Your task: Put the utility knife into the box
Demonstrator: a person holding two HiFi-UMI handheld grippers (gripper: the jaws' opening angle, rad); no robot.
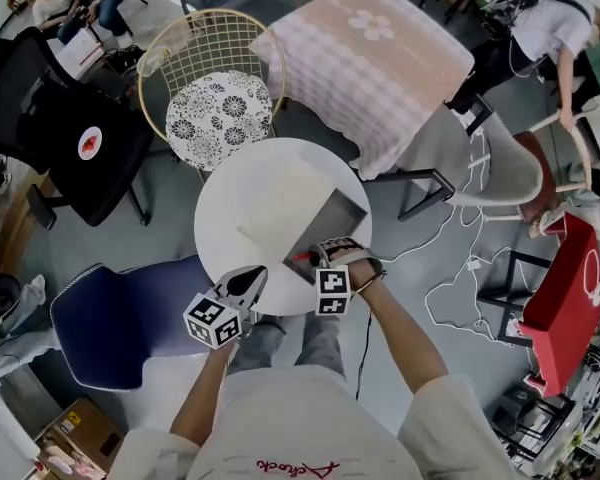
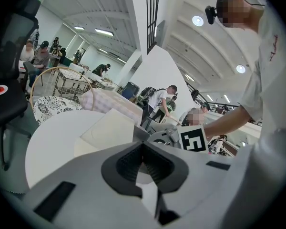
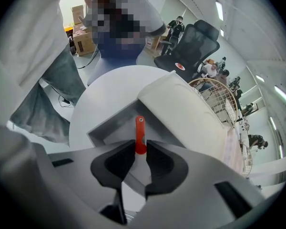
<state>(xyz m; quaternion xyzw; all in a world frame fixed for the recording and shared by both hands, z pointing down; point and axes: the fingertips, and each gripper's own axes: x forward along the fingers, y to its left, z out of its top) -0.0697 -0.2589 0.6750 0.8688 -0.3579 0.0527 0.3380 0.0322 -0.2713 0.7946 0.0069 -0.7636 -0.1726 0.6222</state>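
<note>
Pinching the red utility knife (image 3: 140,135) by its near end, our right gripper (image 3: 140,148) points steeply down over the open grey box (image 3: 115,123) on the round white worktop (image 3: 102,87). The knife's free end hangs inside the box mouth, and as far as we can judge it is not yet resting on the floor. Our left gripper (image 2: 143,147) waits at the worktop's near edge, left of the box, with its pads pressed together on nothing.

To finish well, we judge that the knife should sink lower, kept clear of the box's near wall and of the white lid (image 3: 186,111) open at the box's left. The jaws should part only once it is close to the floor, so that it is laid down and not dropped. The idle left gripper could steady the box if it slides.

Much stays out of sight. The pads cover the held end of the knife, so we cannot tell whether its blade is drawn in. The right gripper's own body hides the box's near wall. From the head view the hand and marker cube leave only a red sliver of the knife, and the lid barely separates from the white worktop.
</note>
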